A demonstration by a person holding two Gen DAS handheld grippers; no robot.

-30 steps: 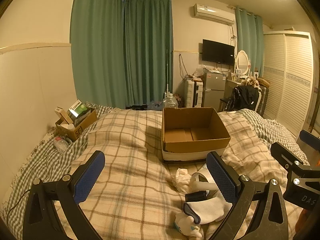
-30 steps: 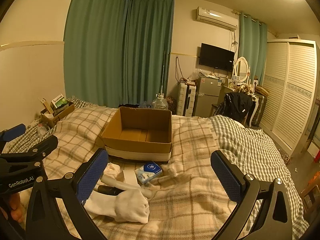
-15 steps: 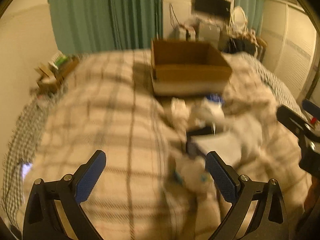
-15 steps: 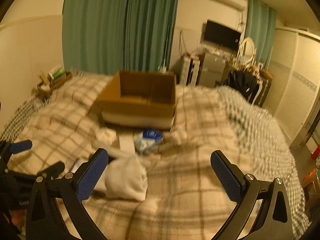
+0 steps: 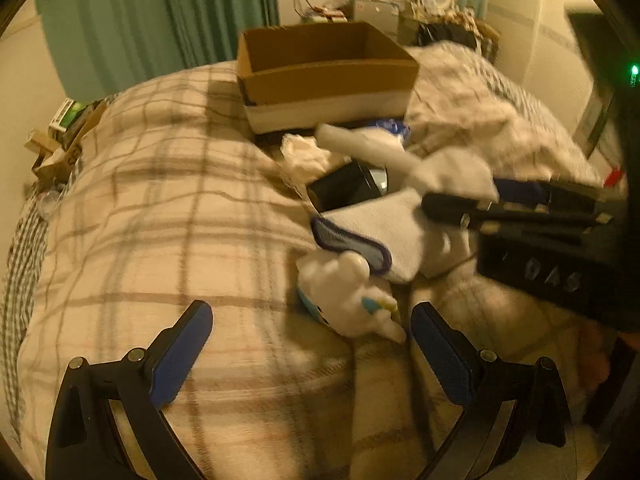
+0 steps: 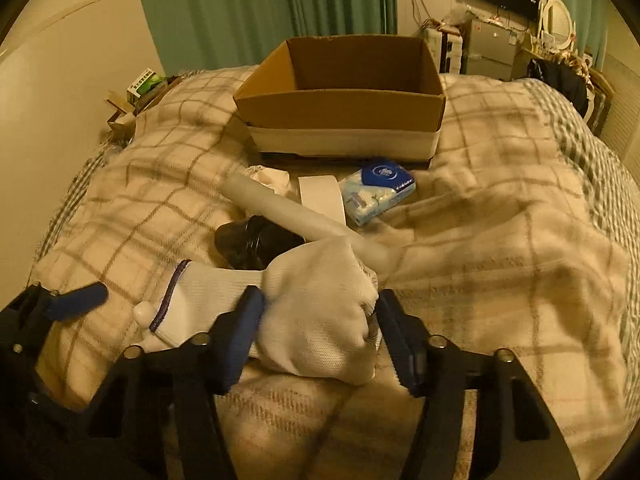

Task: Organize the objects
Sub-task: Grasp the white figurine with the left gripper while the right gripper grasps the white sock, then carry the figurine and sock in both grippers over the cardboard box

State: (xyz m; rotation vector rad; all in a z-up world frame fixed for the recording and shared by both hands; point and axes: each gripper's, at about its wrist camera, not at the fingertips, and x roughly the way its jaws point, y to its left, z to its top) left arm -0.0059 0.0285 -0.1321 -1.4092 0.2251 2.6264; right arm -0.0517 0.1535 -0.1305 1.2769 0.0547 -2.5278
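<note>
While the right tongs (image 6: 318, 320) straddle the fingers end of the white glove (image 6: 320, 312), 1 pad sits on each side of the bunched fabric and looks to press against it, though I cannot tell whether they have fully clenched or are only closing in. The glove lies on the plaid bed cover (image 6: 500, 240) with its long axis running left to right across the tongs, its blue-edged cuff (image 6: 168, 296) pointing toward the left tongs (image 5: 308, 344), which hang released with nothing between the pads. By my judgement the right hand is plainly the nearer one for this pick, and the cardboard box (image 6: 340, 96) lies straight ahead of it, open at the top and, as far as its visible inside shows, holding nothing. Between glove and box lies a small heap: a pale tube (image 6: 288, 212) slanting across and seemingly touching the glove's far edge, a dark jar (image 6: 256, 240) on its side just behind the glove, a white paper strip (image 6: 322, 196), a blue tissue pack (image 6: 376, 192) and a crumpled white cloth (image 6: 272, 176). From the left view a small white plush toy (image 5: 348, 300) sits just beyond the open left tongs, beside the cuff. A lift would probably need height to pass the tube and the box's near wall.
</note>
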